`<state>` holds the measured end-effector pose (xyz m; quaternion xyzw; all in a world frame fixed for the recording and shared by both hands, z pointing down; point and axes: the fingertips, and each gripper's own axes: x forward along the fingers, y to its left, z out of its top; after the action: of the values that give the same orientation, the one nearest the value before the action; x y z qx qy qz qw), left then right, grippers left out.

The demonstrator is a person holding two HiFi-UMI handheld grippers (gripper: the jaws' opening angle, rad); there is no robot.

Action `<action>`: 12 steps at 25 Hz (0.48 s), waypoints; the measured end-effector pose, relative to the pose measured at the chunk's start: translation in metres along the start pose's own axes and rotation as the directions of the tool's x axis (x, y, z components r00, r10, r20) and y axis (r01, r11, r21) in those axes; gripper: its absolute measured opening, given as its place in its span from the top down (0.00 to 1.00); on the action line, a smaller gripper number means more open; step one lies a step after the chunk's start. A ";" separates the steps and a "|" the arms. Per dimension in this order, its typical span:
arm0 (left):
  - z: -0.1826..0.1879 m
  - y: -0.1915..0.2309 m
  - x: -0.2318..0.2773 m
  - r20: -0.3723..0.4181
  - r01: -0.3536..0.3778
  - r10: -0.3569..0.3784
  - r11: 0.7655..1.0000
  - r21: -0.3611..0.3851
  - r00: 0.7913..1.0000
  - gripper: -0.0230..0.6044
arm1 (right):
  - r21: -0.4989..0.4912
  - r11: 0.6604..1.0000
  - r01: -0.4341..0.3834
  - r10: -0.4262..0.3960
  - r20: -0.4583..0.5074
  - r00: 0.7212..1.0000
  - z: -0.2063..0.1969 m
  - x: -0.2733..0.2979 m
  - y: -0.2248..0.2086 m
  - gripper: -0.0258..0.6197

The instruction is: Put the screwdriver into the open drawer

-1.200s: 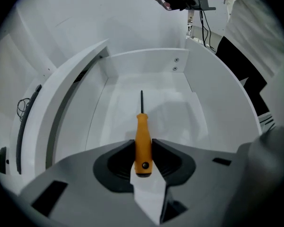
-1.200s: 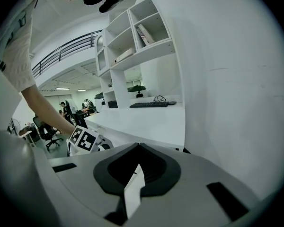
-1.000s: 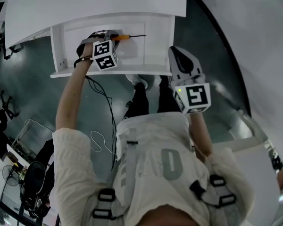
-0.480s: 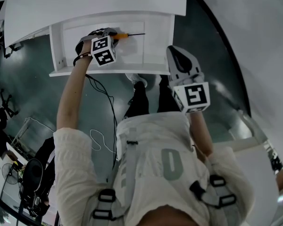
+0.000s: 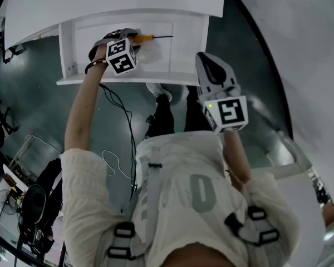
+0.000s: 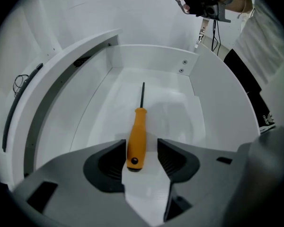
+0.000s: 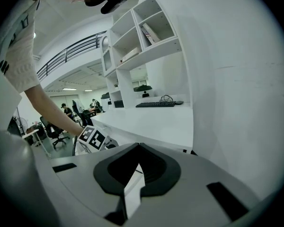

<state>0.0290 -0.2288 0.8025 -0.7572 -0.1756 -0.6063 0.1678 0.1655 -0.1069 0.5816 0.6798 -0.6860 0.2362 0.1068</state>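
The orange-handled screwdriver lies flat on the floor of the open white drawer, its dark shaft pointing away from my left gripper. My left gripper points steeply down into the drawer. Its jaws have just been opening, and the handle's end lies between them with a gap on the right side, so the pads no longer press on it. My right gripper hangs to the right of the drawer's front corner, jaw tips together, holding nothing.
A white desktop runs above the drawer. A black cable hangs below the left hand. The person's legs and shoes stand just before the drawer front. A white wall and shelves rise at the right.
The left gripper's marker cube has rolled a little over the drawer. The screwdriver stays in the same spot on the drawer floor. The right gripper has barely moved.
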 end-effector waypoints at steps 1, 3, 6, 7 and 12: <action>-0.002 -0.003 0.000 -0.003 0.011 -0.011 1.000 0.002 1.000 0.65 | 0.000 1.000 0.000 0.000 -0.001 1.000 -0.001 0.000 0.001 0.95; -0.004 -0.005 -0.002 -0.004 0.010 -0.010 1.000 0.001 1.000 0.63 | -0.003 1.000 -0.001 0.001 -0.002 1.000 -0.002 0.000 0.002 0.95; -0.006 -0.006 -0.005 0.001 -0.009 0.009 1.000 -0.025 1.000 0.61 | -0.014 1.000 -0.008 0.008 -0.002 1.000 -0.002 -0.002 0.004 0.95; -0.008 -0.006 -0.006 0.000 -0.014 0.014 0.999 -0.031 1.000 0.61 | -0.017 1.000 -0.011 0.011 -0.001 1.000 -0.002 -0.003 0.005 0.95; -0.011 -0.001 -0.015 -0.002 -0.045 0.045 0.998 -0.049 0.999 0.61 | -0.016 1.000 -0.016 0.016 0.005 1.000 0.001 -0.005 0.011 0.95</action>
<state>0.0162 -0.2341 0.7901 -0.7644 -0.1437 -0.6070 0.1629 0.1550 -0.1034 0.5760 0.6739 -0.6937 0.2299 0.1087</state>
